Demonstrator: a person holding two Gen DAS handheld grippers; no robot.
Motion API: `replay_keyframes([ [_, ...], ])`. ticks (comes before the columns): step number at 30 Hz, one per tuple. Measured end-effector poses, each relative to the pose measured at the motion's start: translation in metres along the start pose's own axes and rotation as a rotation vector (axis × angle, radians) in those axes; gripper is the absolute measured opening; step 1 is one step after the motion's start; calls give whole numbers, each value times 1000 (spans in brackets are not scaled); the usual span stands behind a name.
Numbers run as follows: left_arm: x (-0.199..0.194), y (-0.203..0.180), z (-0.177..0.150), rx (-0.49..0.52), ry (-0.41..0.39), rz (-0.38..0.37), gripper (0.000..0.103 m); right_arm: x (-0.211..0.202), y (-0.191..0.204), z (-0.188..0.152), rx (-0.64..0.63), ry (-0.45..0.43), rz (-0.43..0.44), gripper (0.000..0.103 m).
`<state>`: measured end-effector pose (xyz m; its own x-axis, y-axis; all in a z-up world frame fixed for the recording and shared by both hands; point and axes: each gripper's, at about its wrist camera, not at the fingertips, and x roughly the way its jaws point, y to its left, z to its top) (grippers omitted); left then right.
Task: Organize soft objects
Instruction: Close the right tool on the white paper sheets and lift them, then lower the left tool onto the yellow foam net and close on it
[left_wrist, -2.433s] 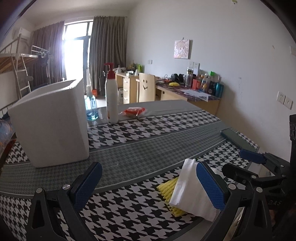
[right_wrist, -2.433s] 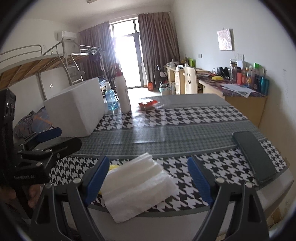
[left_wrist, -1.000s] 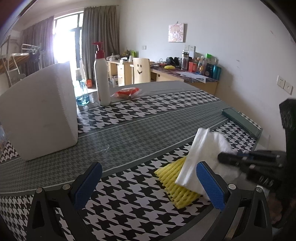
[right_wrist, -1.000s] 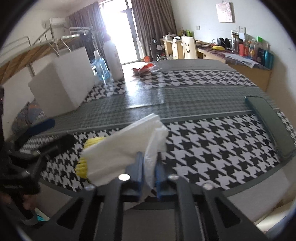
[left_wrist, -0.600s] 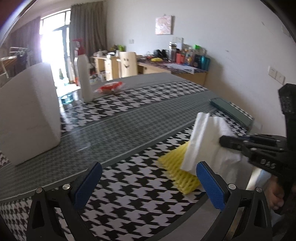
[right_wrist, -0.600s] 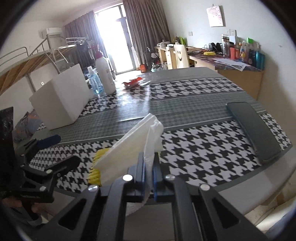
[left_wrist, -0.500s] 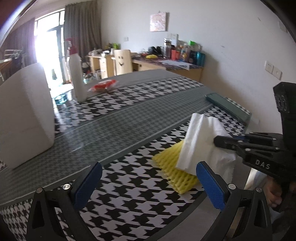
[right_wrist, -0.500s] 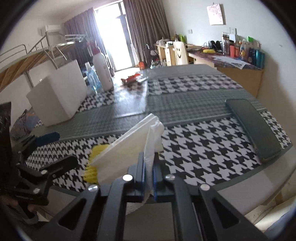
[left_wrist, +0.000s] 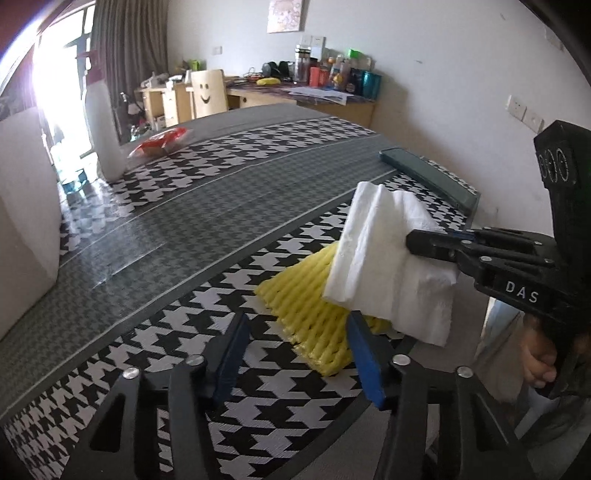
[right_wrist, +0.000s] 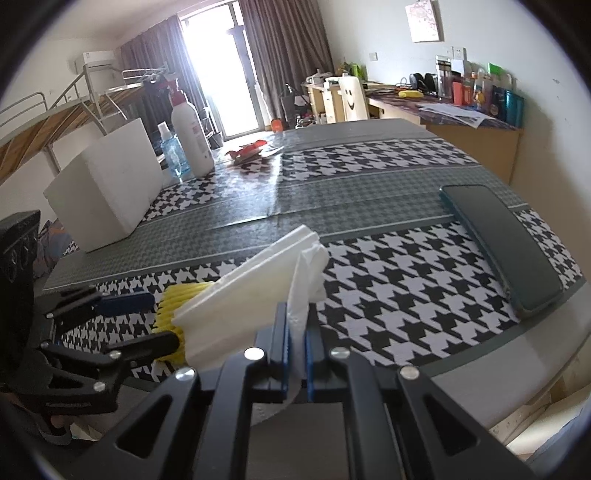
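My right gripper (right_wrist: 295, 325) is shut on a folded white tissue (right_wrist: 258, 280) and holds it lifted above the table's near edge; it shows in the left wrist view (left_wrist: 388, 258) pinched by the right gripper (left_wrist: 413, 242). A yellow foam net (left_wrist: 314, 306) lies on the houndstooth tablecloth under the tissue, also in the right wrist view (right_wrist: 177, 299). My left gripper (left_wrist: 295, 343) is open, narrowed, its blue pads either side of the net's near end, not touching.
A white foam box (right_wrist: 107, 188) stands at the left. A white pump bottle (right_wrist: 190, 129), a small blue bottle (right_wrist: 171, 151) and a red packet (right_wrist: 247, 151) are at the far side. A dark phone (right_wrist: 502, 247) lies at the right edge.
My right gripper closed on the tissue and lifted it off the yellow net. My left gripper swung toward the net and its jaws narrowed.
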<state>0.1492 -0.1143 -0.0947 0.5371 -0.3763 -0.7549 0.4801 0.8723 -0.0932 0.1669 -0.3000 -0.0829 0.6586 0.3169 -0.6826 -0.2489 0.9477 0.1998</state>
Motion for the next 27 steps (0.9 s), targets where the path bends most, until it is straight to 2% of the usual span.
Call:
replay_keyframes([
  [2,1,-2,1,4,-2,-1,50,0,0,0,0,3,3,10],
  [4,2,-3,2,3,-1,-25,39,1,0,0,2,7,5,10],
  [5,3,-4,3,1,-3,-29,37,1,0,-1,2,8,6,10],
  [8,1,-3,4,2,-20,-27,24,1,2,-1,-4,8,12,10],
  [10,-1,-1,5,-5,-29,-11,7,1,3,-2,-6,8,17,10],
  [17,-11,12,-3,-36,-35,16,7,2,-6,2,26,2,-13,10],
  [21,-22,26,-8,-70,-43,76,7,0,-10,4,28,-6,-39,10],
  [24,-32,31,-12,-59,-54,123,7,-1,-11,6,25,-9,-47,10],
  [26,-39,34,-13,-61,-66,120,18,1,-10,6,19,-6,-43,10],
  [27,-41,35,-13,-57,-69,125,37,2,-9,6,16,-3,-42,10],
])
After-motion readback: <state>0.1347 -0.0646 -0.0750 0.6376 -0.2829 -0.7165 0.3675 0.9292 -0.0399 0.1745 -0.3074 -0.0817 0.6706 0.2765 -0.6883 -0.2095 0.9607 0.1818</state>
